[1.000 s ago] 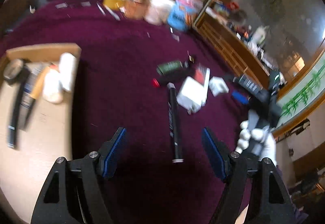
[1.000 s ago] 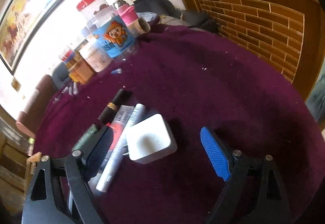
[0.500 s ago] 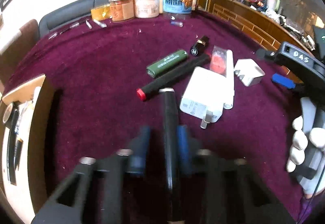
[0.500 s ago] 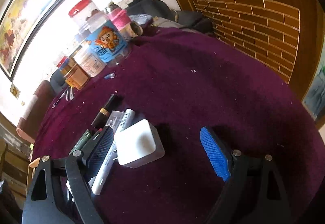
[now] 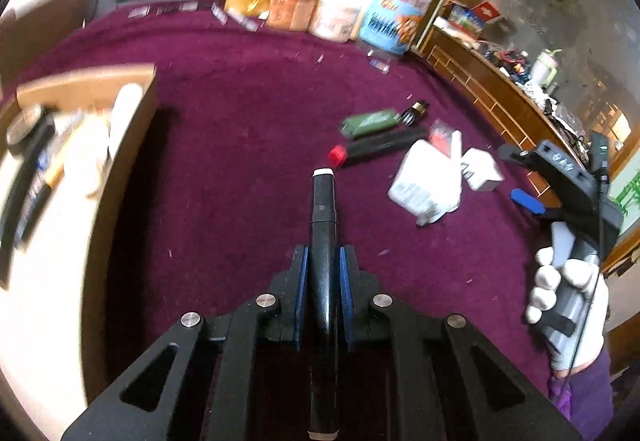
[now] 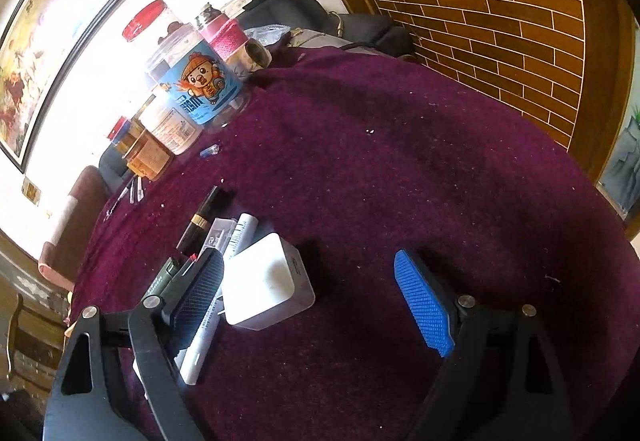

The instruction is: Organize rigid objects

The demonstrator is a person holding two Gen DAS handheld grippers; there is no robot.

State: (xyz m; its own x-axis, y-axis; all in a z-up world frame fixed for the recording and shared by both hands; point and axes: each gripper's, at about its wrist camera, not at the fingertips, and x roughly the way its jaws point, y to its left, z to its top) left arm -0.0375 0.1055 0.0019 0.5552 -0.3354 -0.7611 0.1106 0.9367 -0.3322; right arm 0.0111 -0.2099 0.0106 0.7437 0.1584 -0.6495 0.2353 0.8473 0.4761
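We see the maroon surface (image 5: 248,113); its left side is motion-blurred, so the items in the cardboard box (image 5: 86,89) are hard to make out, maybe tubes. Right tool (image 6: 316,289) stands wide with nothing gripped; the white charger (image 6: 266,283) lies just inside its left pad. Left tool (image 5: 323,281) has just closed on the black pen (image 5: 324,209), pads pressing its barrel. White-tipped end sticks forward above the surface; rear end is cut off.
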